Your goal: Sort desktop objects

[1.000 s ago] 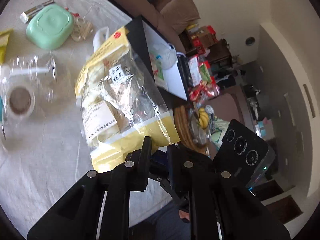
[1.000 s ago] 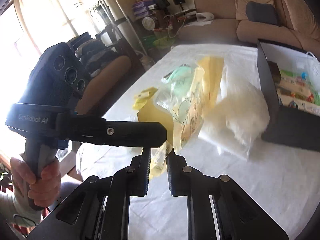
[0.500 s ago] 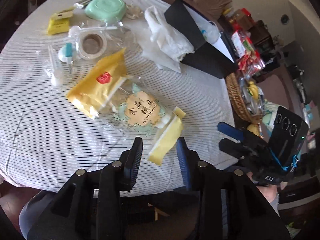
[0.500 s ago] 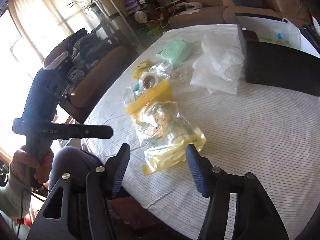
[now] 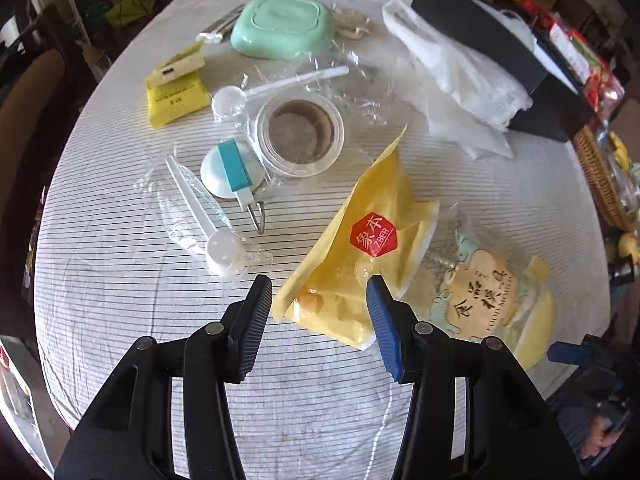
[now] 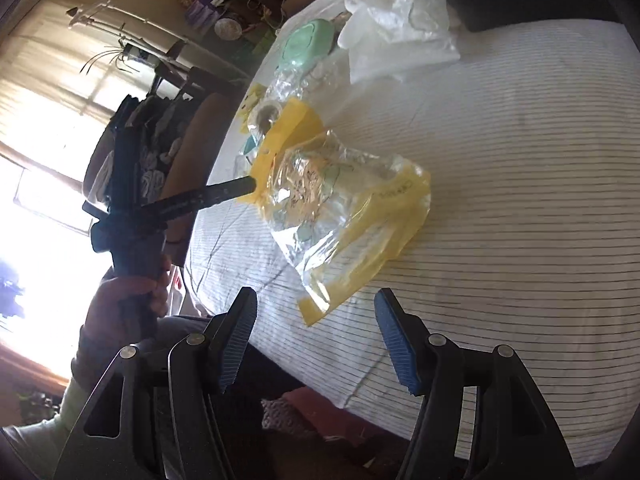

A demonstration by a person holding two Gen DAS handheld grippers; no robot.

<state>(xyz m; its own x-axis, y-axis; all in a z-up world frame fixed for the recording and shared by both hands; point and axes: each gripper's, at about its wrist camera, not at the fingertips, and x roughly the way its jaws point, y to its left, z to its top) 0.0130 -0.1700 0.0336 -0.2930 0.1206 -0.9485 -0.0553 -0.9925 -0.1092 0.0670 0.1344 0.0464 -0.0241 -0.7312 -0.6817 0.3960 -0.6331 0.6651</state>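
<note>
A yellow and clear snack bag (image 5: pixel 360 264) lies on the striped tablecloth (image 5: pixel 120 300); it also shows in the right wrist view (image 6: pixel 340 208). My left gripper (image 5: pixel 320 296) is open, hovering just above the bag's near yellow end. My right gripper (image 6: pixel 316 316) is open and empty, just short of the bag's yellow corner. A tape roll (image 5: pixel 300 132), a blue and white clip (image 5: pixel 232 168), two wrapped white spoons (image 5: pixel 200 216), yellow packets (image 5: pixel 176 88) and a mint green case (image 5: pixel 284 26) lie beyond.
A crumpled white plastic bag (image 5: pixel 460 72) lies beside a black box (image 5: pixel 500 40) at the far right. A wicker basket (image 5: pixel 600 184) stands off the table's right edge. The table's near edge (image 5: pixel 280 440) is close below the left gripper.
Both grippers have let go of the snack bag and opened. The bag now lies on the table. Both grippers have pulled back and swung their views over the table.
</note>
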